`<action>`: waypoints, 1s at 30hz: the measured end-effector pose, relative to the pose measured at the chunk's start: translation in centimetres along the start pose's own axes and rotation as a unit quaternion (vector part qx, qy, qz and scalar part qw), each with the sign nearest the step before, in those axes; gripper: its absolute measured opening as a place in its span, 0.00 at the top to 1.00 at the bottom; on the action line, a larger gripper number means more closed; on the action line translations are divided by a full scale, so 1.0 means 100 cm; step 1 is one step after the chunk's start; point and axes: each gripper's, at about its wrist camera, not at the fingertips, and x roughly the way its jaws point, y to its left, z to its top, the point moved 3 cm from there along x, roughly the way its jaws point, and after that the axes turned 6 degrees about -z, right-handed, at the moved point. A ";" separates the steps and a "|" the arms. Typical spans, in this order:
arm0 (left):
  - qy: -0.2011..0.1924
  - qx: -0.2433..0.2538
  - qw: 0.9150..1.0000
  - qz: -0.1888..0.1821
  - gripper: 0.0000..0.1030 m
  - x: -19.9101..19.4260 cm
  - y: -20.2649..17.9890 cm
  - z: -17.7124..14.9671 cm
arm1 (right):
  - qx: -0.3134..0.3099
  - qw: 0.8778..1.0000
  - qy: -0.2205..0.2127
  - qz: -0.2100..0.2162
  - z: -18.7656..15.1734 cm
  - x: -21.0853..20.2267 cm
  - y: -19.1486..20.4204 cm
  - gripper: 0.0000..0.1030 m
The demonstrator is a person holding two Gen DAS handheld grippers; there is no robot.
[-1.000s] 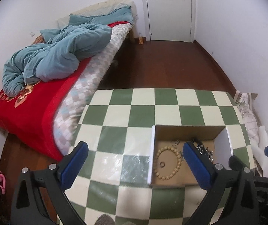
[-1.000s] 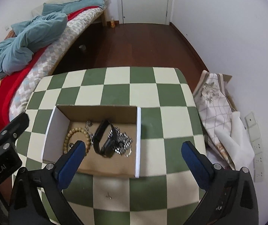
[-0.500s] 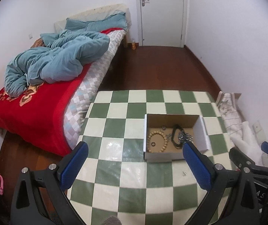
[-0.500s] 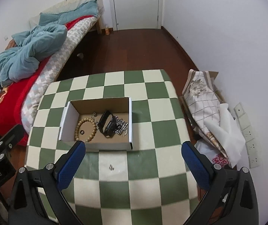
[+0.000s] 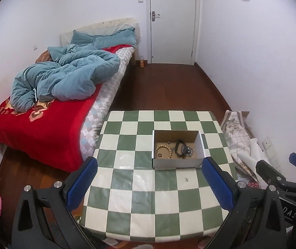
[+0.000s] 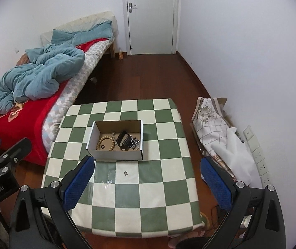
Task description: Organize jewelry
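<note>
A small open cardboard box [image 5: 178, 162] [image 6: 114, 154] stands on the green-and-white checked table [image 5: 139, 188] [image 6: 148, 188]. Inside lie a wooden bead bracelet [image 5: 164, 151] [image 6: 106, 143], a small ring [image 5: 159, 155], a black band [image 5: 179, 148] [image 6: 123, 140] and a silver chain [image 5: 189, 151] [image 6: 135, 143]. A tiny loose piece [image 5: 186, 179] [image 6: 125, 173] lies on the table in front of the box. My left gripper [image 5: 150, 183] and right gripper [image 6: 148, 183] are both open and empty, held high and back from the table.
A bed [image 5: 44, 128] with a red cover and a blue duvet [image 5: 65, 81] stands left of the table. Folded cloth and white fabric [image 6: 216, 124] lie on the floor at the right wall. A closed door [image 5: 171, 20] is at the far end.
Both grippers have pulled up and back from the box, which now looks much smaller. The whole table has come into view. Both stay open and empty.
</note>
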 end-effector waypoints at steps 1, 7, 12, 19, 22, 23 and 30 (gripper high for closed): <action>0.000 -0.001 1.000 -0.002 0.00 -0.005 0.000 0.000 | 0.000 1.000 -0.001 -0.001 -0.001 -0.007 -0.002 0.00; 0.007 0.000 1.000 -0.013 0.00 -0.029 -0.003 -0.001 | -0.002 1.000 0.005 0.005 -0.001 -0.037 -0.007 0.00; 0.012 -0.002 1.000 -0.002 0.00 -0.030 -0.003 0.009 | -0.006 1.000 -0.003 0.004 0.008 -0.051 -0.007 0.00; 0.003 -0.016 1.000 0.007 0.00 -0.013 0.000 0.025 | -0.006 1.000 -0.011 -0.009 0.032 -0.042 -0.007 0.00; 0.007 -0.018 1.000 0.009 0.00 -0.004 0.001 0.029 | -0.009 1.000 -0.014 -0.019 0.042 -0.033 -0.005 0.00; 0.006 -0.019 1.000 0.011 0.00 -0.003 0.002 0.031 | -0.010 1.000 -0.014 -0.018 0.045 -0.030 -0.005 0.00; 0.012 -0.021 1.000 0.018 0.00 0.008 0.006 0.037 | -0.014 1.000 -0.006 -0.020 0.057 -0.013 0.001 0.00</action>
